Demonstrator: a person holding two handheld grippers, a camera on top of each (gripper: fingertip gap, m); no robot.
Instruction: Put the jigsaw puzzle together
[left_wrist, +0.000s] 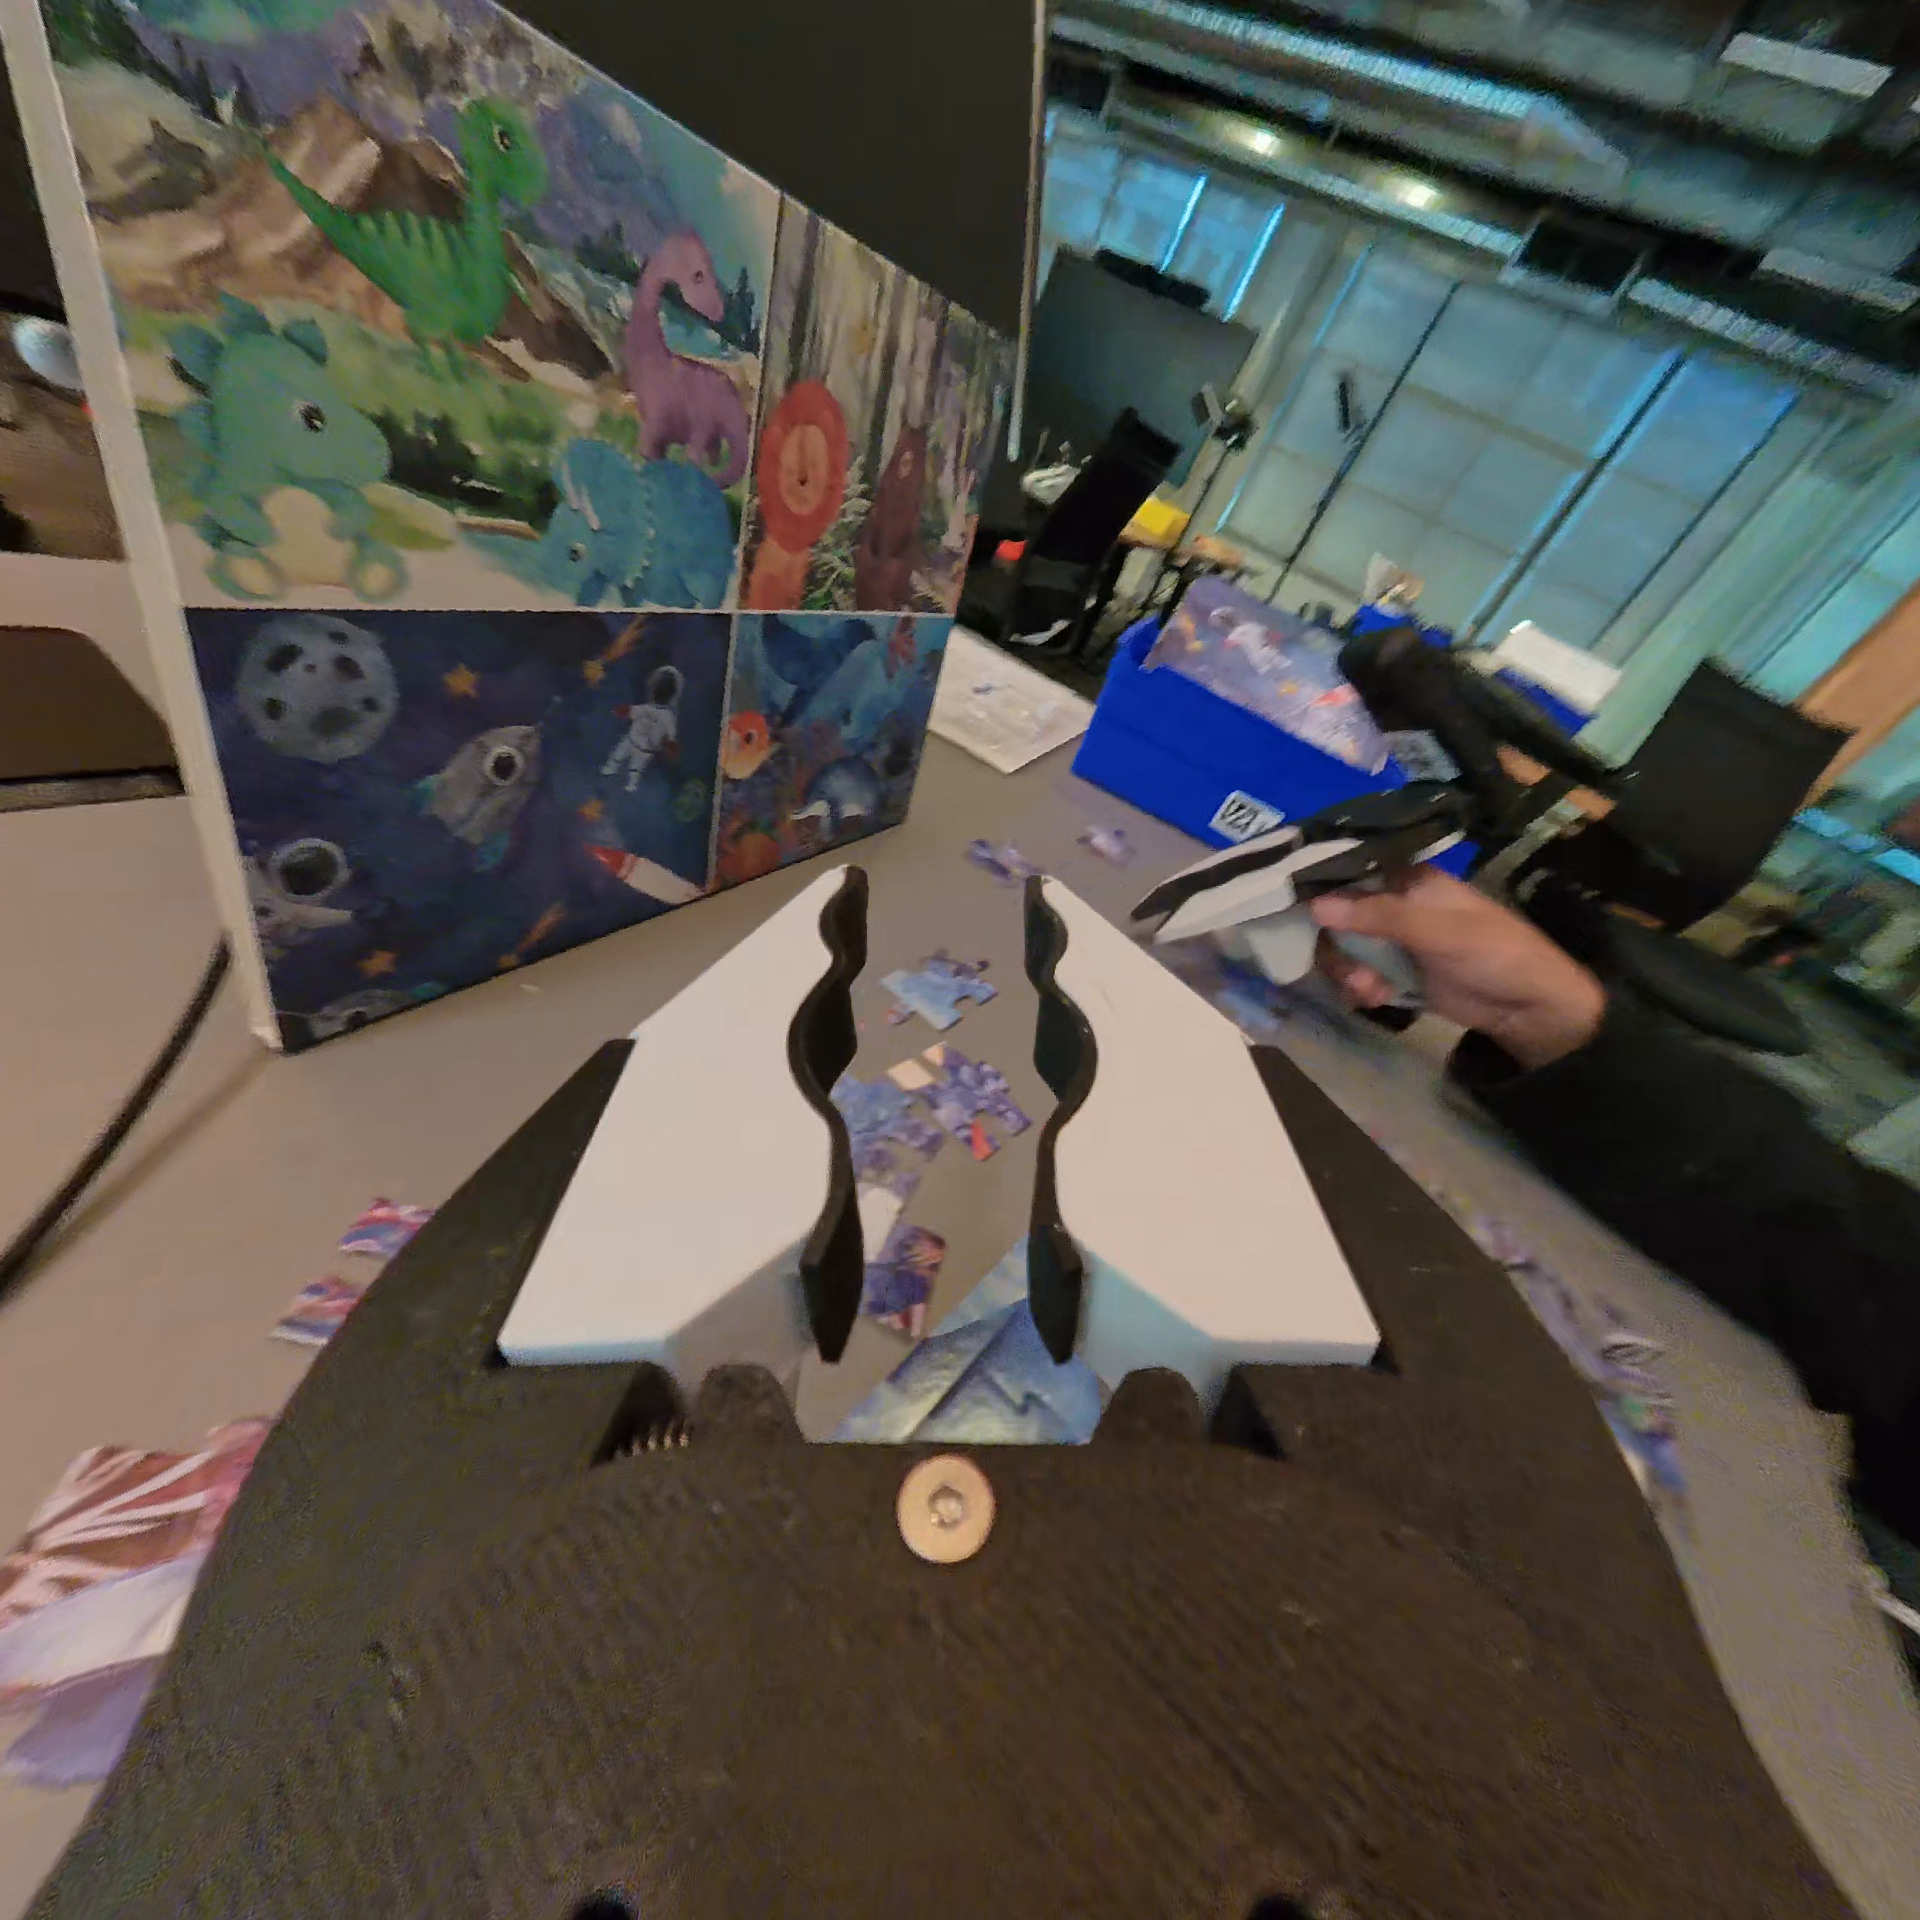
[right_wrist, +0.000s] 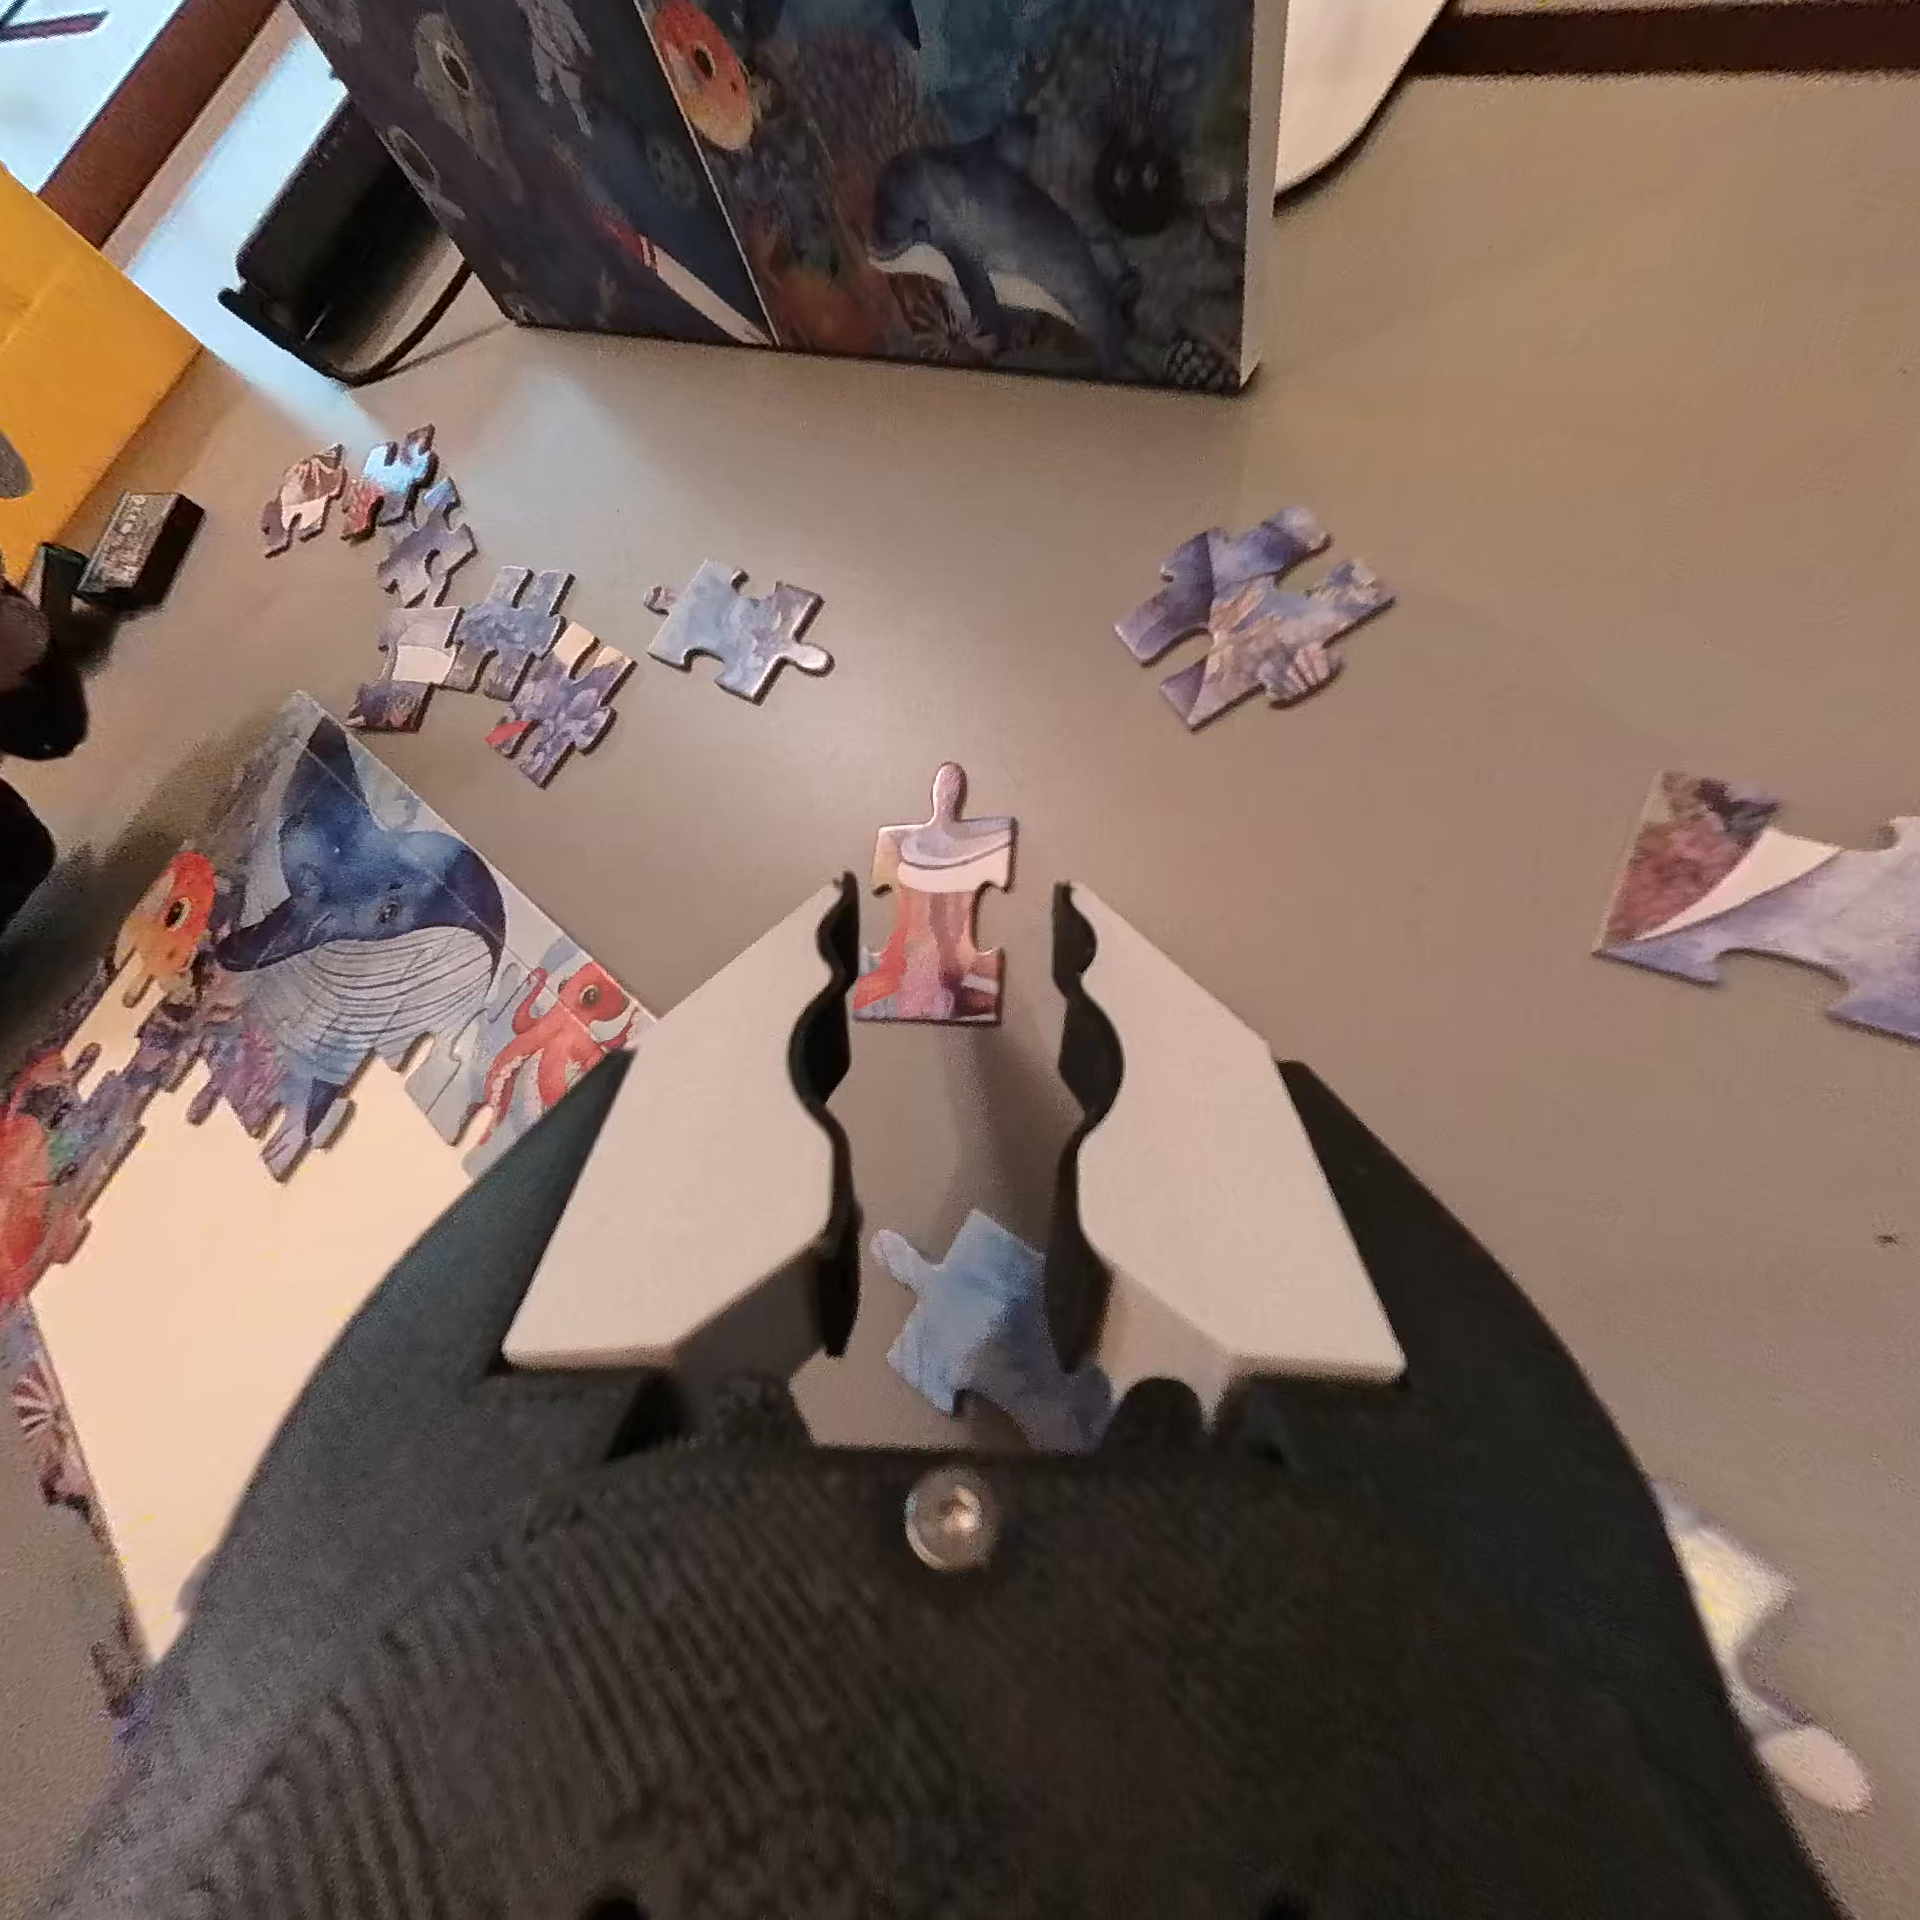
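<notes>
In the right wrist view my right gripper (right_wrist: 954, 899) is open above the grey table. A pink and white puzzle piece (right_wrist: 935, 925) lies flat between its fingertips, untouched. A light blue piece (right_wrist: 987, 1330) lies under the gripper near its base. The partly joined puzzle (right_wrist: 343, 966), with a whale and a red octopus, sits at the left on a white backing (right_wrist: 260, 1247). In the left wrist view my left gripper (left_wrist: 943, 894) is open and empty over a light blue piece (left_wrist: 940, 987) and a cluster of joined blue pieces (left_wrist: 935, 1112). The right gripper (left_wrist: 1226, 899) shows at the right, held by a hand.
The puzzle box (left_wrist: 468, 520) stands upright at the back; it also shows in the right wrist view (right_wrist: 831, 177). Loose pieces lie scattered (right_wrist: 743, 629), (right_wrist: 1252, 618), (right_wrist: 1766, 914), with a cluster at the left (right_wrist: 488, 644). A blue bin (left_wrist: 1195, 727) stands behind. About 25 centimeters separates my left fingertips from my right.
</notes>
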